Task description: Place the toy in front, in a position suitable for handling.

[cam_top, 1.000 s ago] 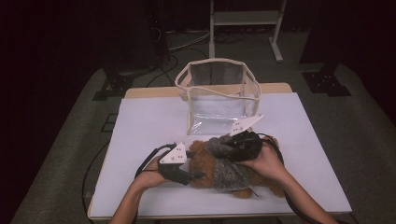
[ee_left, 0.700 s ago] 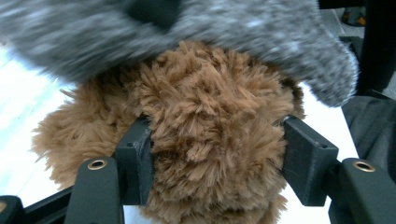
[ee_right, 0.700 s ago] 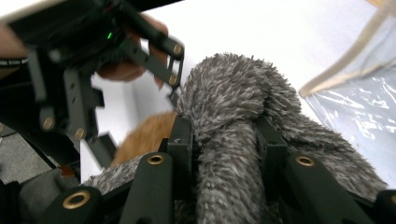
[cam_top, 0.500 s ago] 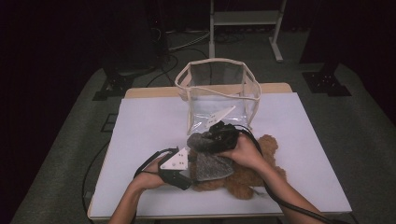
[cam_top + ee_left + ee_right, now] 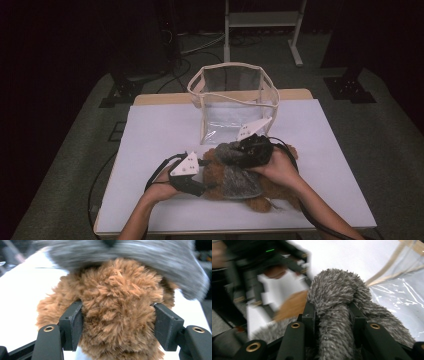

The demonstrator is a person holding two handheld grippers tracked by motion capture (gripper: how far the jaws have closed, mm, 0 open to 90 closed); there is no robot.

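Clear bag (image 5: 232,102) on white table (image 5: 155,135)

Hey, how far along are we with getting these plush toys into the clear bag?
Early, by the look of it. Done: the clear bag stands open on the table. In hand: the right gripper is clamped on the grey plush, and the left gripper has the brown plush between its jaws. Left: both toys still lie in front of the bag, so both probably need lifting in.
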